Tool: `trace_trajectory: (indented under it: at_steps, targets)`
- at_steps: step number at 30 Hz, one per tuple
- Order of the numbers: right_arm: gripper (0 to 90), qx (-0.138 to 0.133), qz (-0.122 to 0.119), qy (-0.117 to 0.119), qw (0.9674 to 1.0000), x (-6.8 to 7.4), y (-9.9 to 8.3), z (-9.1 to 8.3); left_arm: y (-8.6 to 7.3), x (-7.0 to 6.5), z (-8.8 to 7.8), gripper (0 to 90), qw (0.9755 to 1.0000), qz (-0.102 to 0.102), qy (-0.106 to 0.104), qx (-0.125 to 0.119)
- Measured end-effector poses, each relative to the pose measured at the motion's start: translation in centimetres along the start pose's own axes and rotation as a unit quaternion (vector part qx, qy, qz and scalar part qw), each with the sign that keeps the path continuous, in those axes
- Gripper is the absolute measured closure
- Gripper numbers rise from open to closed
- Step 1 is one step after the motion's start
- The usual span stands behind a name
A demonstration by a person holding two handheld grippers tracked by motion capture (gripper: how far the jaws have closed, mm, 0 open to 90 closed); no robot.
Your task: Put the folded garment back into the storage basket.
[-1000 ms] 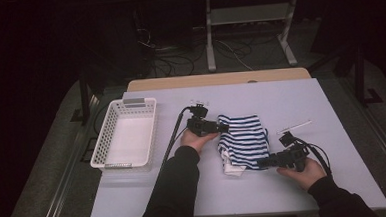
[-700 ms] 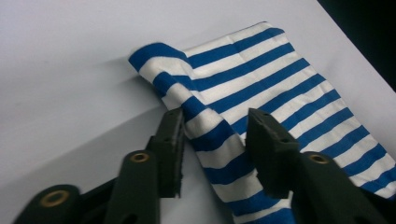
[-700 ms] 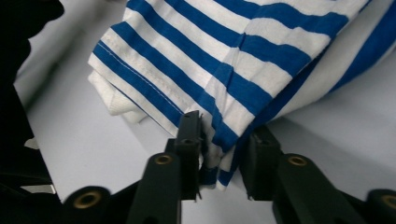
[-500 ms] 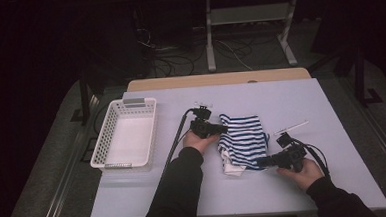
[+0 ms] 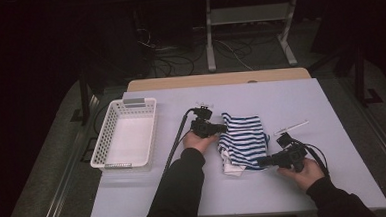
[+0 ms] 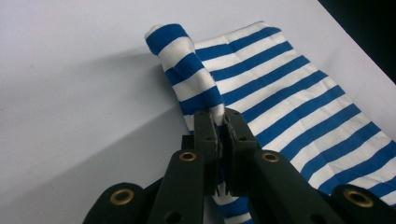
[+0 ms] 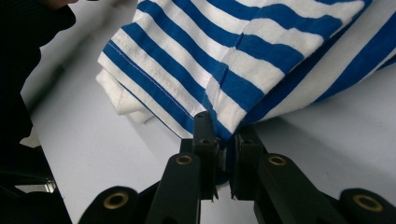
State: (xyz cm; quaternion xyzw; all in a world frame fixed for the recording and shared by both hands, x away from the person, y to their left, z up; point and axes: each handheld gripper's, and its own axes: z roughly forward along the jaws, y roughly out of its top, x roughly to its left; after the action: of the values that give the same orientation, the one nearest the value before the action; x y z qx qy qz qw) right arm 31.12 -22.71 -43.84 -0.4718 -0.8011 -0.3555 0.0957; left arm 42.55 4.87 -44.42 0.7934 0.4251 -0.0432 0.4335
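We've got the striped cloth mid-table, right of the basket. L gripper has just closed, now pinching its top-left corner; R gripper likewise, clamped on the bottom-right edge.

no readable text or labels anywhere

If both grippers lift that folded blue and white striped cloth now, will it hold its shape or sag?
The blue and white striped cloth probably sags: its pinched edge already bunches at the left gripper. The right gripper pinches a corner, so the folded layers likely fall open. It looks light.
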Motion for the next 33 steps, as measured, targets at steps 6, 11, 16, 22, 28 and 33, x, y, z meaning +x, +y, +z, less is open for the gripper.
trace_trajectory:
  at_steps: [6, 11, 16, 22, 28, 33]
  targets:
    - [81.7, -0.009, -0.003, 0.004, 0.9999, 0.3, 0.1, -0.4, 0.3, -0.2, -0.6, 84.6, 1.0, 0.003, -0.002, -0.005]
    - [81.8, -0.024, -0.013, 0.003, 0.9996, 1.0, 0.4, -0.8, 0.6, -0.2, -1.4, 84.7, 0.9999, 0.008, 0.0, -0.008]
    - [81.9, -0.035, -0.014, 0.005, 0.9993, 1.5, 0.8, -1.1, 1.1, -0.2, -2.5, 84.7, 0.9999, 0.007, 0.002, -0.016]
    - [81.9, -0.045, -0.024, 0.007, 0.9987, 2.4, 1.5, -1.5, 2.0, -0.8, -3.9, 84.7, 0.9995, 0.013, 0.008, -0.028]
    - [81.9, -0.055, -0.03, 0.011, 0.998, 3.2, 2.4, -1.8, 2.6, -0.8, -5.4, 84.7, 0.9991, 0.017, 0.012, -0.038]
    - [81.9, -0.06, -0.04, 0.017, 0.9973, 4.0, 3.1, -1.8, 2.8, -0.6, -6.6, 84.7, 0.9988, 0.016, 0.019, -0.043]
